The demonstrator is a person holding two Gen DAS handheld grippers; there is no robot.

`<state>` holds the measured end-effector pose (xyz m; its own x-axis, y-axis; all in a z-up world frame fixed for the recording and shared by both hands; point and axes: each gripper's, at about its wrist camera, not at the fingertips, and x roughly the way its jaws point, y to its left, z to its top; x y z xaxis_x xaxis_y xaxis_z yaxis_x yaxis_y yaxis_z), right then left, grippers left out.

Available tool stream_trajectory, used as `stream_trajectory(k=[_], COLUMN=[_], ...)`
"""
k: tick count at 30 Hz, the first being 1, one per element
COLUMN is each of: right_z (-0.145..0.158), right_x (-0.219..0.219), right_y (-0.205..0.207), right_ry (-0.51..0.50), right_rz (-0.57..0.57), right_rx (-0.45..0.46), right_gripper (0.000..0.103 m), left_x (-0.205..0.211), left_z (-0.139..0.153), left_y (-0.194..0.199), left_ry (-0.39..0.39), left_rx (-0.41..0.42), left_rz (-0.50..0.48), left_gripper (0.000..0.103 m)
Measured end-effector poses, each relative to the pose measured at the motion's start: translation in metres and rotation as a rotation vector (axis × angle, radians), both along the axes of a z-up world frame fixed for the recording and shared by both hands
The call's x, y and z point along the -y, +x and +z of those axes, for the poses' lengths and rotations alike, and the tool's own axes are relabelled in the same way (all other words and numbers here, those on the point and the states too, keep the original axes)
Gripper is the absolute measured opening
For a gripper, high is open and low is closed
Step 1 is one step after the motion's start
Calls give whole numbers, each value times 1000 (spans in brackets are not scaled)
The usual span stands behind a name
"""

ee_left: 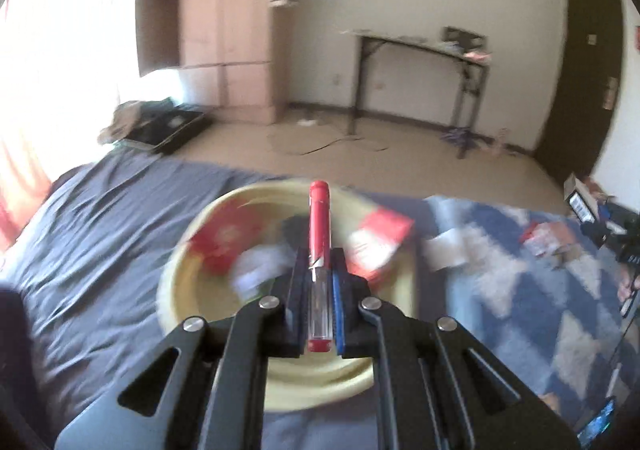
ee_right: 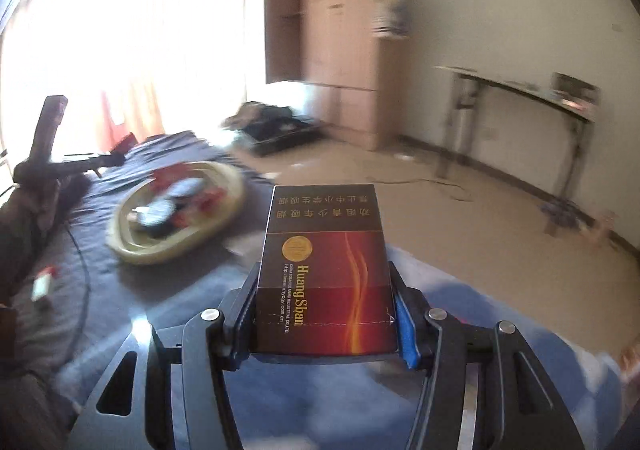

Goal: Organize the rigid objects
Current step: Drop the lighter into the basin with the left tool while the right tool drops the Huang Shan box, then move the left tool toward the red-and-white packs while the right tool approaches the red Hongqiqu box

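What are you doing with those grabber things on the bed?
A person is tidying small things into a yellow bowl on the bed. The left gripper has its jaws shut on a red marker, held over the bowl, which already has a few boxes and other bits in it. The right gripper is clamped on a dark red cigarette box, off to the side of the bowl.

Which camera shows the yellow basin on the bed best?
The right wrist view: the yellow basin sits whole and unobstructed on the dark sheet, though blurred. In the left wrist view the yellow basin is closer, but the left hand-held gripper and its red pen cover its middle.
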<state>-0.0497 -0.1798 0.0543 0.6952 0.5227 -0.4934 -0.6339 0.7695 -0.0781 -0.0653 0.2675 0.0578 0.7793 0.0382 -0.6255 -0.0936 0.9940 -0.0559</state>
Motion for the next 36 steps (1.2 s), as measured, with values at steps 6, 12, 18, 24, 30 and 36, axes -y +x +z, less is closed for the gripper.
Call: stream_trajectory(k=[6,12,18,24,30,36], right_z=[-7,-24,-40,-63,-23,36], right_x=[-153,-261,-330,-357,-323,-170], right_y=[47,88,120,139,115,83], right_ry=[-89,-215,-336,-383,-244,-88], right_rz=[255,328,293,280,245,41], right_rx=[-48,-96,-66,-119,-70,-35], right_gripper=[54,54,54,55,96,103], left_x=[-56,-79,-93,-92,-85,-26], left_z=[-45,-83,-106,-112,-73,-21], left_y=[15,40,57,58,28,18], left_ry=[-41,-122,-146,-138,-123,-108], left_rx=[-104,-141,-198,-184,-49,35], left_rz=[85,82,90,87,95,-2], left_gripper=[11,11,11,12,103,103])
